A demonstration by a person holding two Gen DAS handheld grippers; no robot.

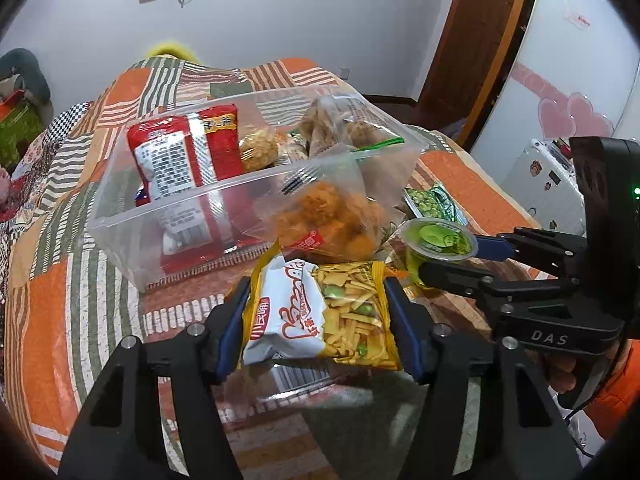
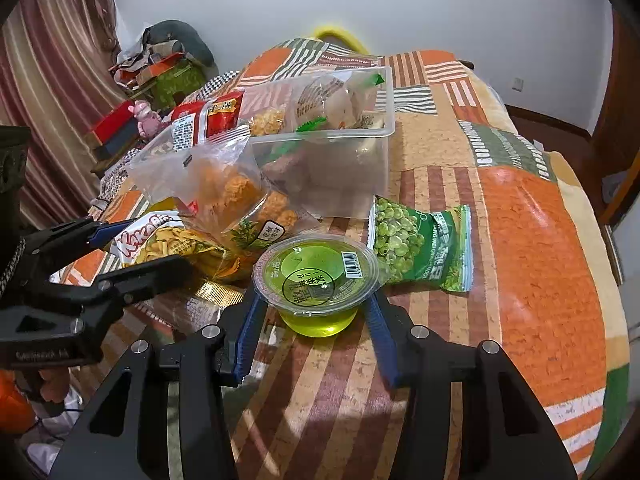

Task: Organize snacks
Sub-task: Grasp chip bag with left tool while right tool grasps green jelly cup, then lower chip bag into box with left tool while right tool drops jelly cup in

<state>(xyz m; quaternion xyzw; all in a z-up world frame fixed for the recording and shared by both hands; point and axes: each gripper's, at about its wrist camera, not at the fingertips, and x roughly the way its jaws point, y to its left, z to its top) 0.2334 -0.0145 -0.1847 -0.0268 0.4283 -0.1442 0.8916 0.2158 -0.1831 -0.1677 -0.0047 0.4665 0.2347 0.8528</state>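
My left gripper (image 1: 318, 314) is shut on a yellow-and-white cracker snack bag (image 1: 320, 312) and holds it just in front of the clear plastic box (image 1: 120, 236). The box holds a red packet (image 1: 180, 156) and bags of puffed snacks (image 1: 344, 124). My right gripper (image 2: 316, 312) is shut on a green jelly cup (image 2: 316, 276) low over the quilt; it also shows in the left wrist view (image 1: 438, 240). A clear bag of orange fried snacks (image 1: 332, 220) leans on the box front. A green pea packet (image 2: 420, 244) lies to the right of the cup.
Everything sits on a bed with an orange, green and striped patchwork quilt (image 2: 540, 260). Clutter and boxes (image 2: 160, 76) stand at the far left by a curtain. A wooden door (image 1: 476, 40) and a white fridge (image 1: 540, 184) are to the right.
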